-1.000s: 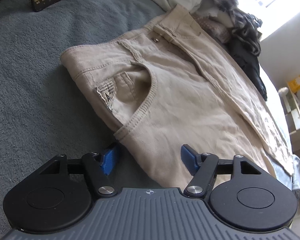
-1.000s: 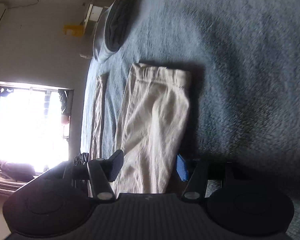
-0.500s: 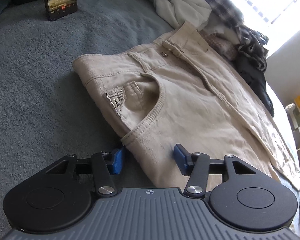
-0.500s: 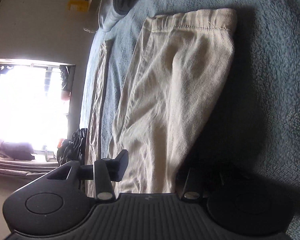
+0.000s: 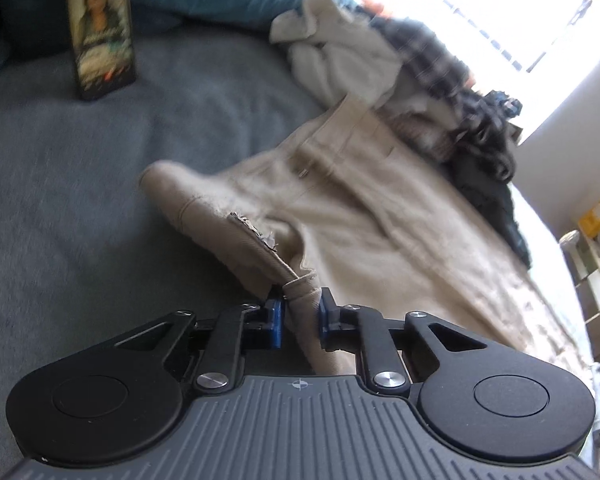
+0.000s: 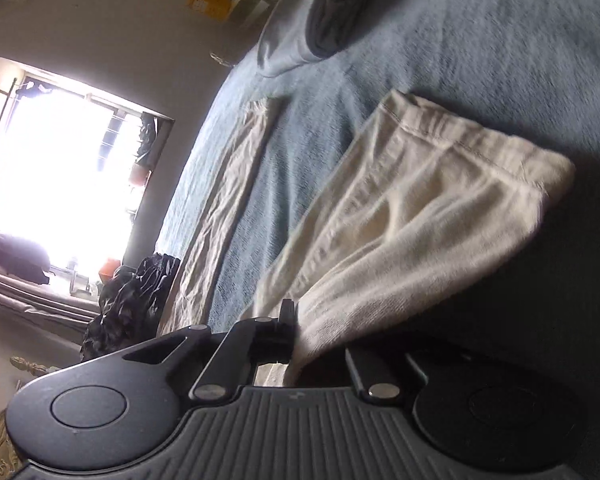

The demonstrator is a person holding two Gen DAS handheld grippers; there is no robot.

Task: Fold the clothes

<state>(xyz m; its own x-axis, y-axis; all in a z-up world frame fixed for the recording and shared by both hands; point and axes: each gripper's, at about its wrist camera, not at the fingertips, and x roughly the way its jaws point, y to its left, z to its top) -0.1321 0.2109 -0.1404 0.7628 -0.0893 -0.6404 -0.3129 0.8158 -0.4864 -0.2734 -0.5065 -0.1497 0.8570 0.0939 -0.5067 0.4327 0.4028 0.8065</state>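
The left gripper point(image 5: 299, 316) has its jaws pinched on the side of the pants point(image 5: 380, 216), near the pocket. The right gripper point(image 6: 312, 340) has its jaws pinched on a pant leg point(image 6: 412, 216) near the hem. The pants lie on the bed point(image 5: 80, 184), lifted a bit at both ends. The cloth is thick, so it could slip out. The other leg point(image 6: 224, 200) could drag and make the fold crooked.
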